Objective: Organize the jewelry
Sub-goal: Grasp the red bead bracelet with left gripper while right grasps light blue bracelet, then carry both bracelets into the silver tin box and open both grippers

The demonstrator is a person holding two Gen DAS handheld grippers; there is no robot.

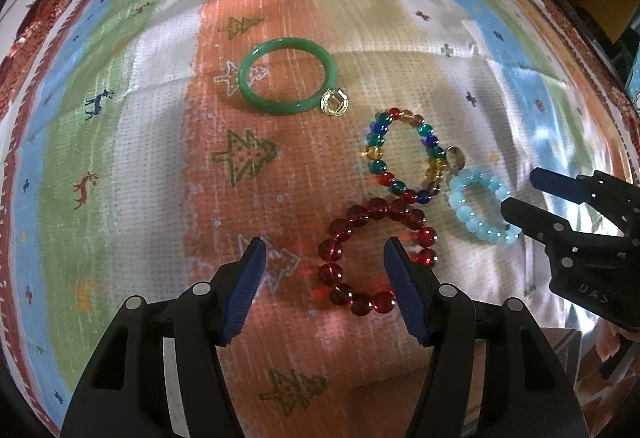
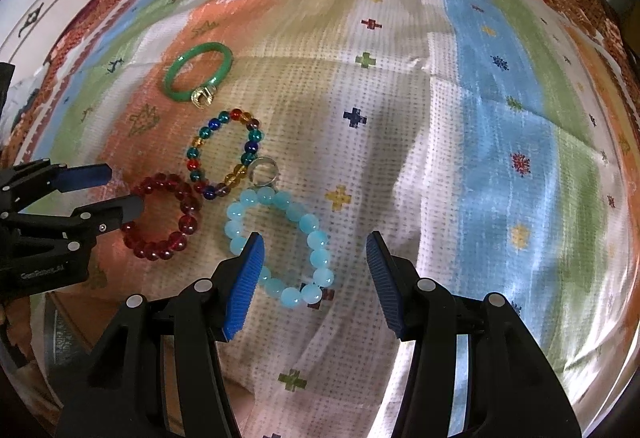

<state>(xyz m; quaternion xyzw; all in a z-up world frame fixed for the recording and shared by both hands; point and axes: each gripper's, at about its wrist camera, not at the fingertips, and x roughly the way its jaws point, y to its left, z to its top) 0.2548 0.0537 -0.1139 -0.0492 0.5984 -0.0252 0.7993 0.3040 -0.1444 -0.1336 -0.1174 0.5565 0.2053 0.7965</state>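
Fingers (image 1: pixel 404 290) of the left gripper (image 1: pixel 325 284) stand spread, pinching nothing, angled steeply down over the red bead bracelet (image 1: pixel 374 254), whose far right beads sit behind one blue pad. Right gripper (image 2: pixel 316 278) is likewise spread and empty, tilted down above the pale blue bead bracelet (image 2: pixel 280 250); its left pad covers part of that loop's near-left side.

Beneath everything lies a patchwork cloth (image 1: pixel 120 118) in orange, green, blue and white, printed with trees and deer; what it covers cannot be told, and its edges blur at the rim of both views.

Largest of the jewelry, the green bangle (image 1: pixel 286 78) lies flat farthest from the grippers, with a small gold ring (image 1: pixel 335 103) touching its near-right edge. A multicoloured bead bracelet (image 1: pixel 404 154) lies between bangle and red loop, its long axis running away from the grippers. A small silver ring (image 2: pixel 262 170) rests where it meets the blue bracelet.
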